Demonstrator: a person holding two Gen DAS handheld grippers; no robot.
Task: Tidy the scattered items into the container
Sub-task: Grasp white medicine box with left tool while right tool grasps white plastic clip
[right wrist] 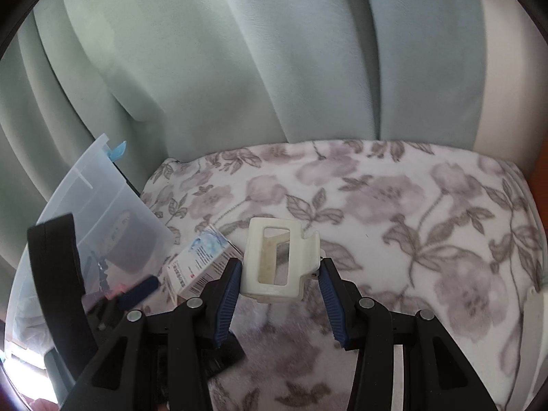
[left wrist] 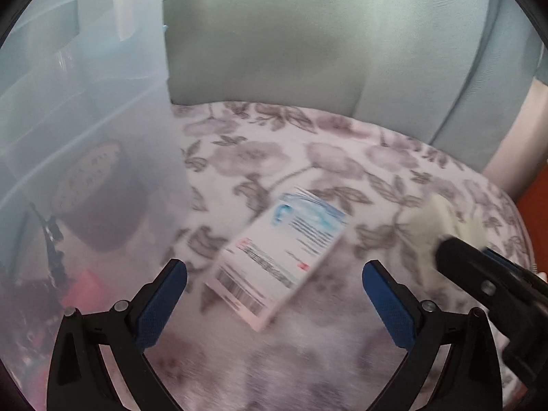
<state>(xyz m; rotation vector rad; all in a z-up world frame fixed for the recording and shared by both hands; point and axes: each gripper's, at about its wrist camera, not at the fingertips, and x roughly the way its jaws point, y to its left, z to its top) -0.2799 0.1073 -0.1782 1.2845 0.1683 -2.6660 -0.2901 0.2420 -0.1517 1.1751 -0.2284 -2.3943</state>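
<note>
A white and blue carton box point(left wrist: 277, 257) lies on the floral blanket point(left wrist: 342, 171), just ahead of my open, empty left gripper point(left wrist: 274, 270). The box also shows in the right wrist view point(right wrist: 202, 263). My right gripper point(right wrist: 279, 267) is shut on a cream plastic clip-like holder point(right wrist: 277, 260), held between its blue pads; the holder also shows in the left wrist view point(left wrist: 435, 226). The translucent plastic container point(left wrist: 85, 130) stands at the left, with a dark round tin point(left wrist: 99, 198) and other items inside. It shows in the right wrist view too point(right wrist: 102, 198).
Pale green curtains point(right wrist: 239, 68) hang behind the blanket. The blanket's right edge drops off near an orange surface point(left wrist: 537, 222). The left gripper point(right wrist: 137, 291) appears at the lower left of the right wrist view, close to the container.
</note>
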